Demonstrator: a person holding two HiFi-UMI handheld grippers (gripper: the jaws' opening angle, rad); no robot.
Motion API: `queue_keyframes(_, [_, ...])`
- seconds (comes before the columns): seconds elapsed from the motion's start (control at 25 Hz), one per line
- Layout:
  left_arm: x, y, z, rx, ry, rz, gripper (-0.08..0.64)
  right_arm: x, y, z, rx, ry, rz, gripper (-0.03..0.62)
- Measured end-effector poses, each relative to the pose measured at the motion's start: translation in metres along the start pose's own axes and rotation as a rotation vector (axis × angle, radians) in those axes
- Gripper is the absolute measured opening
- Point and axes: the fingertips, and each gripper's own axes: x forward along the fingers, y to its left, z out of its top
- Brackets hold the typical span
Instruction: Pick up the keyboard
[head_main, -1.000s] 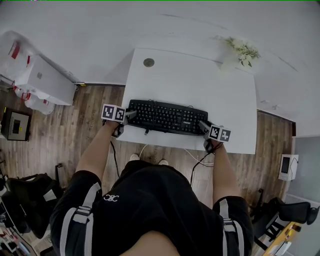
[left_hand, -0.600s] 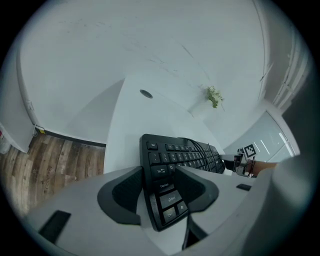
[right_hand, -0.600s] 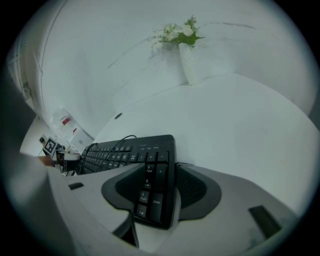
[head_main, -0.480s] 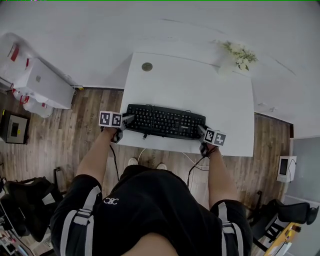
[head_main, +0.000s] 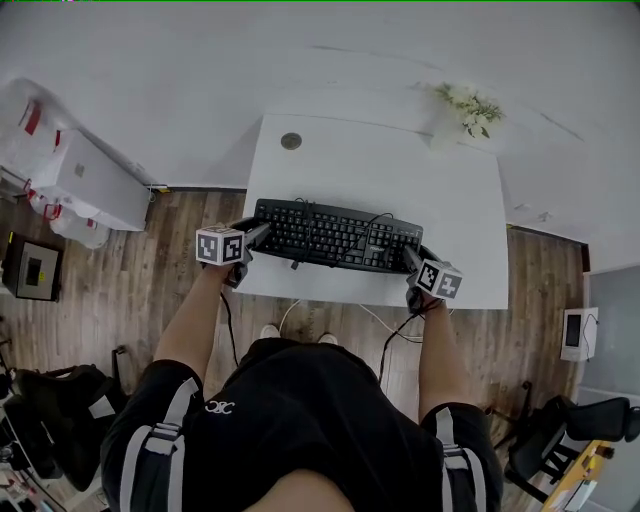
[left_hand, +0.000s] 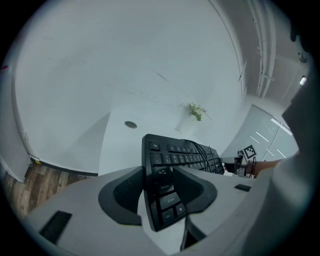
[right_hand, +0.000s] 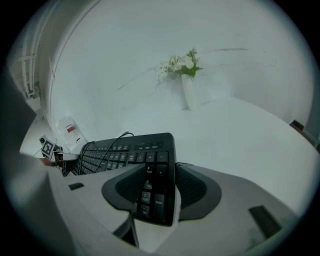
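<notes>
The black keyboard (head_main: 335, 235) hangs level above the white table (head_main: 380, 170), gripped at both ends. My left gripper (head_main: 255, 236) is shut on its left end, with the pads above and below the keys (left_hand: 165, 192). At the number-pad end (right_hand: 150, 192), my right gripper (head_main: 410, 258) is shut on it in the same way. Both pairs of jaws have just been closing with the keyboard between them. The keyboard's thin black cable (head_main: 372, 222) lies looped over the keys. In the left gripper view the keyboard (left_hand: 182, 155) runs away toward the right gripper (left_hand: 245, 159).
A white vase of flowers (head_main: 462, 112) stands at the table's far right. A round cable grommet (head_main: 291, 141) sits at the far left. White boxes and bags (head_main: 85, 175) lie on the wooden floor to the left. A chair (head_main: 570, 430) stands at the lower right.
Both grippers have risen together with the keyboard, which has left the table top. Its cable now drapes across the keys.
</notes>
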Motion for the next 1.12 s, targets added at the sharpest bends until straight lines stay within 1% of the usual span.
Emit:
queue_keyframes(0.12, [-0.01,-0.015,0.027,0.018,-0.081,-0.016,0.176,-0.02,0.009,0.034,-0.035,-0.094,0.019,0.198])
queue_keyframes(0.32, [-0.038,-0.043,0.077,0.094,-0.23,-0.034,0.173,-0.058,0.03,0.097,-0.114,-0.247,0.033,0.196])
queue_keyframes(0.48, [-0.061,-0.063,0.115,0.153,-0.342,-0.048,0.173,-0.09,0.047,0.137,-0.168,-0.364,0.033,0.196])
queue_keyframes(0.76, [-0.124,-0.109,0.181,0.271,-0.558,-0.078,0.173,-0.167,0.089,0.205,-0.267,-0.589,0.05,0.195])
queue_keyframes(0.92, [-0.169,-0.137,0.21,0.35,-0.664,-0.085,0.173,-0.212,0.116,0.232,-0.309,-0.706,0.067,0.195])
queue_keyframes(1.12, [-0.208,-0.169,0.238,0.438,-0.759,-0.085,0.173,-0.251,0.132,0.255,-0.327,-0.796,0.079,0.193])
